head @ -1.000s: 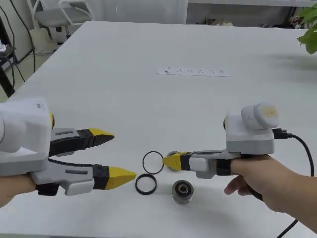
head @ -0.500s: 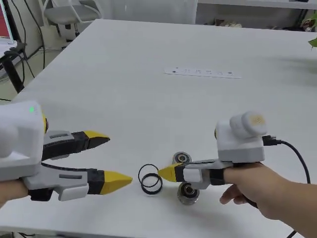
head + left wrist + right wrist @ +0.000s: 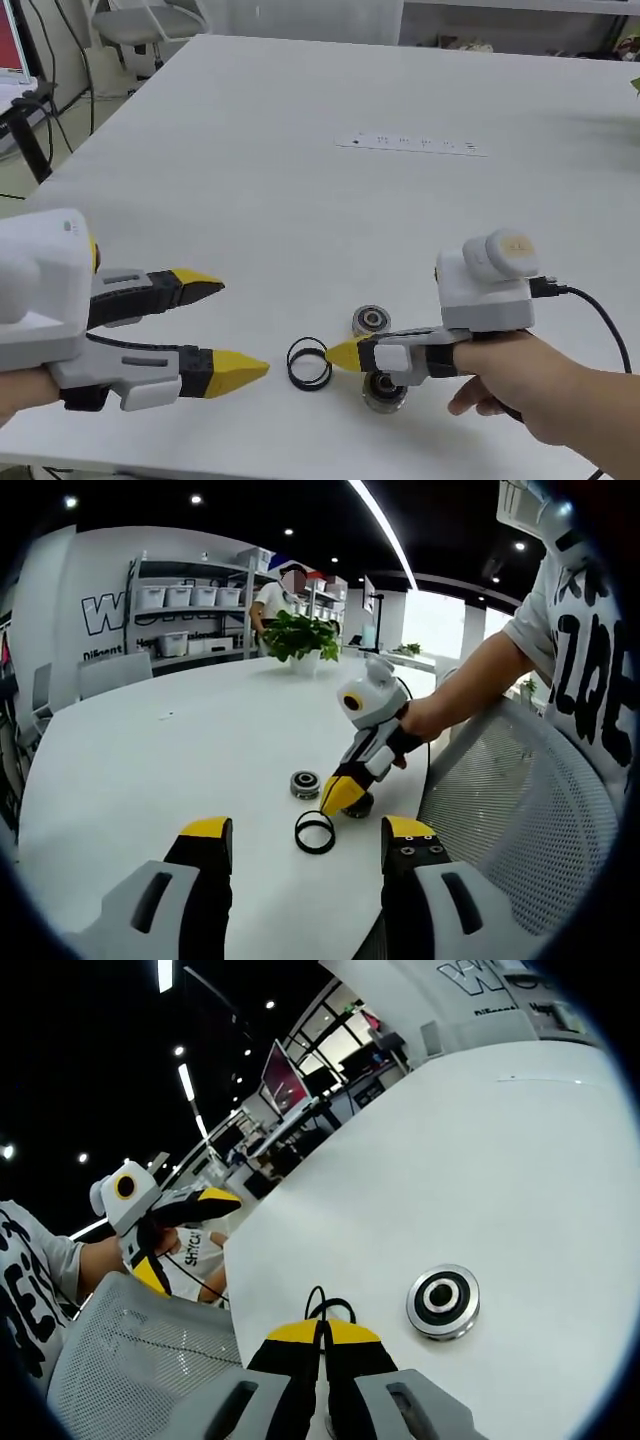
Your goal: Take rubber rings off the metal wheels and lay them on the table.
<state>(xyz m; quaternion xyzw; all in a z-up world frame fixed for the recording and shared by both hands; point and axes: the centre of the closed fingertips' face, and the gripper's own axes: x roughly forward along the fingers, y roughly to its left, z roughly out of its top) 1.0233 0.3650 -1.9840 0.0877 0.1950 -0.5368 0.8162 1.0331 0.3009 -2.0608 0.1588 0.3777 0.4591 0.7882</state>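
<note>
My right gripper (image 3: 338, 354) is low over the white table (image 3: 300, 200), shut on a thin black rubber ring (image 3: 304, 353) that juts from its yellow tips (image 3: 320, 1332). That ring (image 3: 325, 1306) overlaps a second black ring (image 3: 312, 375) lying flat on the table. One metal wheel (image 3: 371, 320) (image 3: 443, 1303) lies bare just beyond the gripper. Another wheel (image 3: 384, 393) sits partly hidden under the right gripper's body. My left gripper (image 3: 236, 327) hovers open to the left of the rings, holding nothing. In the left gripper view both rings (image 3: 314, 832) lie ahead of its spread jaws.
A flat white strip (image 3: 412, 144) lies farther back on the table. The table's near edge runs just under both grippers. A black cable (image 3: 603, 312) trails from the right gripper. A chair (image 3: 150, 20) stands off the far left corner. A potted plant (image 3: 300, 640) stands at the far end.
The right gripper has moved toward the near edge with its ring, which now overlaps the ring on the table. The wheel behind it has come into sight. The left gripper stays open.
</note>
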